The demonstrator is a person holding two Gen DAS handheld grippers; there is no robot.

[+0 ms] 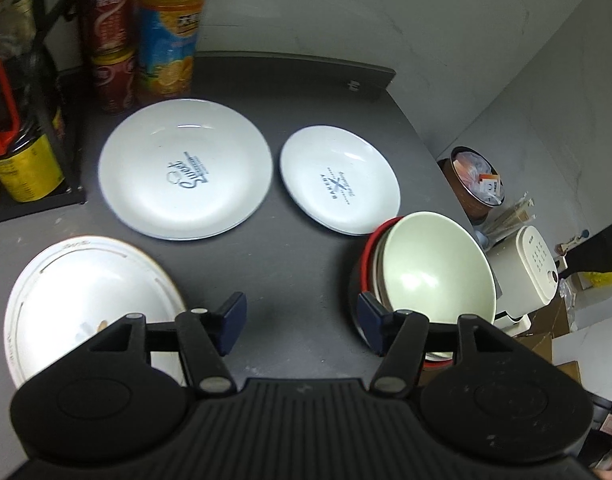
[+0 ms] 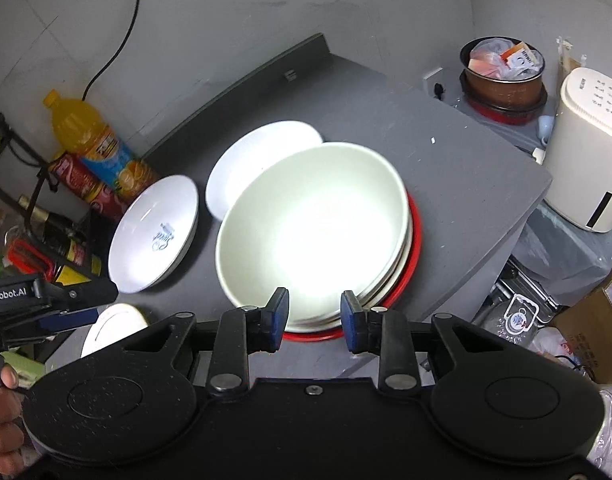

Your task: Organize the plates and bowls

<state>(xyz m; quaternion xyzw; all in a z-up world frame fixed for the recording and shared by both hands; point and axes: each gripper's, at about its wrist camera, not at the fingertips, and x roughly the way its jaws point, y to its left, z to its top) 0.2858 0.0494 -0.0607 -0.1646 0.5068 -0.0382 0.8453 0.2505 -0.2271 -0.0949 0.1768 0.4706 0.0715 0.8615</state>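
A large white plate printed "Sweet" (image 1: 186, 168) (image 2: 154, 236) lies flat on the dark grey table (image 1: 298, 252). To its right lies a smaller white "Bakery" plate (image 1: 340, 180) (image 2: 258, 148). A white gold-trimmed plate (image 1: 90, 300) (image 2: 114, 326) sits at the near left. A pale green bowl (image 1: 438, 268) (image 2: 314, 232) tops a stack of bowls with a red one (image 1: 370, 256) (image 2: 414, 248) at the bottom. My left gripper (image 1: 302, 320) (image 2: 106, 302) is open above bare table between the trimmed plate and the stack. My right gripper (image 2: 314, 316) hovers open over the stack's near rim, holding nothing.
An orange juice bottle (image 1: 170, 28) and red cans (image 1: 110, 52) stand at the back left beside a black rack (image 1: 34, 160) of bottles and tins. Past the table's right edge (image 2: 534, 200) are a white appliance (image 2: 586, 152) and a pot of rubbish (image 2: 502, 76). A hand (image 2: 2, 412) holds the left gripper.
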